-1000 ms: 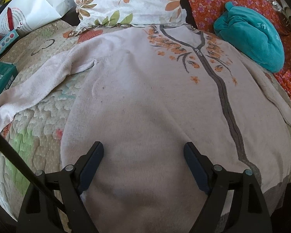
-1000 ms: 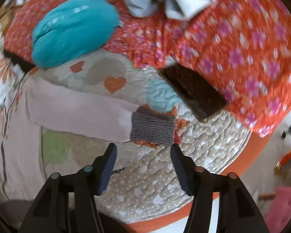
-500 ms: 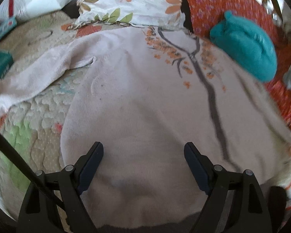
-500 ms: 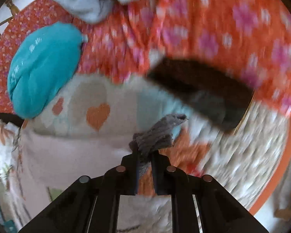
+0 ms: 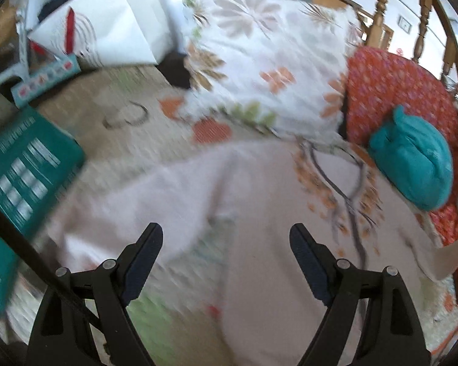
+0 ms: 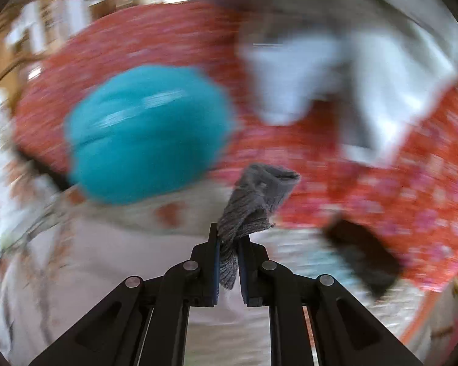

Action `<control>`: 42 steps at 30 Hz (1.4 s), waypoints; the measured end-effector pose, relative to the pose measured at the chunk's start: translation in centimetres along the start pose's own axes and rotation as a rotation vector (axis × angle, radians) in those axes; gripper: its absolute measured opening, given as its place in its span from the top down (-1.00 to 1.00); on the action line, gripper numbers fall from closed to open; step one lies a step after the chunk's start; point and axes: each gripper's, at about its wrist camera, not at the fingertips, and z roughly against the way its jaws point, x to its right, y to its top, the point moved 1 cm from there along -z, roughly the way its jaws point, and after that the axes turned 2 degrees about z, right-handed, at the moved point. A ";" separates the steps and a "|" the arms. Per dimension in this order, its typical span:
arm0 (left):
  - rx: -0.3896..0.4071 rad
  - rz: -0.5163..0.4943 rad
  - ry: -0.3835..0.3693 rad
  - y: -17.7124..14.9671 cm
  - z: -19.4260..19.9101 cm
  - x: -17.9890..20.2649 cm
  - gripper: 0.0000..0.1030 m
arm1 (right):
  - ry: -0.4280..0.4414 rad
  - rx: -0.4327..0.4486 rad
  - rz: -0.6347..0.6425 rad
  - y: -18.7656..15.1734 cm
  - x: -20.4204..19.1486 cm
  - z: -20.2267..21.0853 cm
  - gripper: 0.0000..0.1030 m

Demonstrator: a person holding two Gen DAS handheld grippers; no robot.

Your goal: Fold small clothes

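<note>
A pale pink sweater [image 5: 278,244] with an orange flower print and a grey stripe lies spread flat on the quilted bed. Its left sleeve [image 5: 131,201] stretches out toward the left. My left gripper [image 5: 226,244] is open and empty, hovering above the sweater's left armpit area. My right gripper [image 6: 228,241] is shut on the grey cuff [image 6: 253,201] of the right sleeve and holds it lifted off the bed. The sweater body shows blurred in the right wrist view [image 6: 91,262].
A teal bundle [image 5: 415,164] lies on the orange floral blanket [image 5: 390,91] at right. A flowered pillow [image 5: 268,61] is at the back. A green box [image 5: 24,170] and a white bag [image 5: 107,30] are at left. A dark phone [image 6: 363,256] and pale clothes [image 6: 336,82] lie at right.
My right gripper closed on the grey cuff and lifted it up and leftward. My left gripper moved left and forward from the sweater's hem toward the left sleeve, still open.
</note>
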 end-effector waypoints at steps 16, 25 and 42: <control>0.046 0.363 0.090 2.5 0.5 -13.6 -0.63 | 0.512 -0.197 0.573 -13.6 -40.2 -4.8 0.79; 0.052 0.396 0.125 2.5 1.2 -15.1 -0.63 | 0.445 -0.239 0.715 -18.9 -45.5 -8.5 0.66; 0.086 0.536 0.184 1.6 2.9 -19.5 -0.63 | 0.467 -0.207 0.659 -18.3 -42.6 -6.3 0.50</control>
